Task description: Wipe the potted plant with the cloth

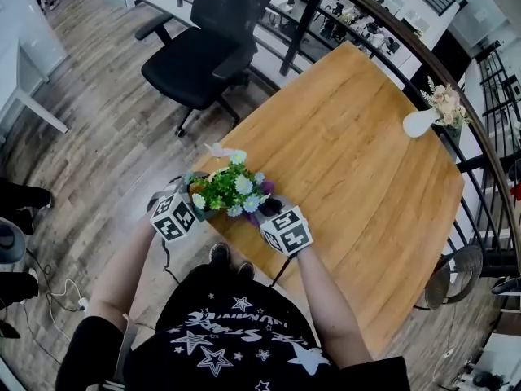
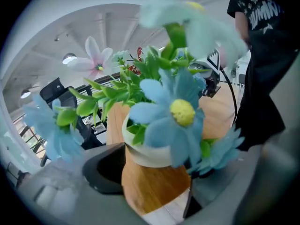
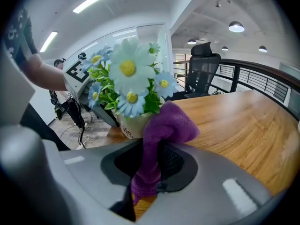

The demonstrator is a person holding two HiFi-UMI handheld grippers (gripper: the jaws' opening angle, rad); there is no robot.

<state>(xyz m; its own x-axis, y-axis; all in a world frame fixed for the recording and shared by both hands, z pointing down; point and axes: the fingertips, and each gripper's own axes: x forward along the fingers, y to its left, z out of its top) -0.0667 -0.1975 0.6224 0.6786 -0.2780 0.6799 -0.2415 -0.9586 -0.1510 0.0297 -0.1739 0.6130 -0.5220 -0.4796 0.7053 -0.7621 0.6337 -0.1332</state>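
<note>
The wooden table fills most of the head view, with a black chair on the floor beyond its far left corner. A white vase of flowers stands at the table's far right edge, well apart from everything else.

The plant stands at the near left corner of the table, between the two grippers. The left gripper is at the plant's left. Its jaws stand wide apart with the white pot between their tips, the left pad close against the pot's side. Whether either pad touches it I cannot tell.

The right gripper is at the plant's right, its jaws clamped on the purple cloth. The cloth bunches out past the tips and lies against the pot's rim and the lowest flowers.
</note>
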